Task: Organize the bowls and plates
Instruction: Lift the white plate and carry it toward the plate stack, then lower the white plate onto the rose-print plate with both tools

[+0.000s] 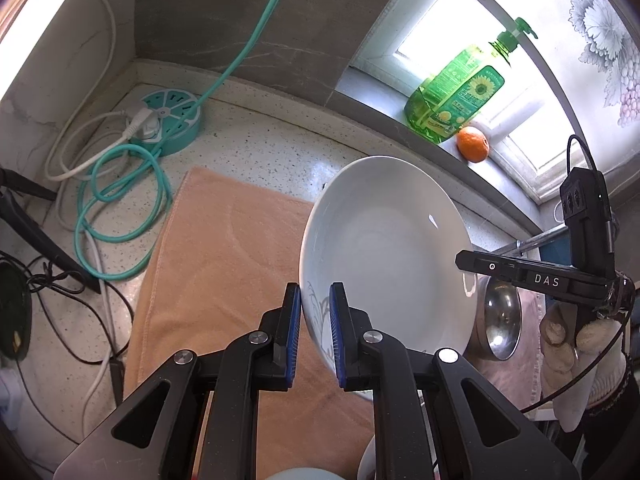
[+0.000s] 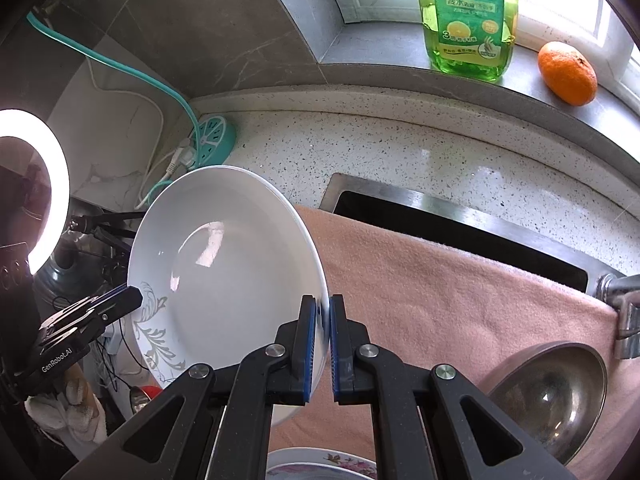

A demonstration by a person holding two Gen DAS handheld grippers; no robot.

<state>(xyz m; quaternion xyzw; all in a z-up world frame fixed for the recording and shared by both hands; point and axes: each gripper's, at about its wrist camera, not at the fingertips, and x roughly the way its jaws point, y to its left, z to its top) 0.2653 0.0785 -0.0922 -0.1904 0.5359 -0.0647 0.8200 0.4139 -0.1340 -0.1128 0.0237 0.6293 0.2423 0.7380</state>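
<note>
1. Speckled stone forms the table (image 2: 400, 152) we work over, with a grey window sill behind it carrying a green soap bottle (image 2: 466, 20) and an orange (image 2: 567, 73) just beside it.
2. We hold 1 white plate (image 1: 384, 248) in the air above the table, tilted up on edge, with a grey leaf pattern near its lower rim.
3. Our left claw (image 1: 315, 334) is closed on the plate's lower rim, its 2 blue pads pressing either side of the rim by the leaf pattern.
4. Our right claw (image 2: 323, 346) is closed on the opposite rim of the same plate, pads tight on the thin edge.
5. Below the plate, an orange towel (image 1: 224, 248) lies flat on the table in the left wrist view.
6. A pink towel (image 2: 460, 292) drapes over the sink edge (image 2: 440, 204) in the right wrist view, and a steel bowl (image 2: 552, 396) rests on it, near a metal rail.
7. At the table's back corner sits a teal round power strip (image 1: 170, 122) with teal and white cables coiled beside it.
8. Another patterned plate (image 2: 320, 466) shows at the bottom edge of the right wrist view, mostly hidden by the claw.
</note>
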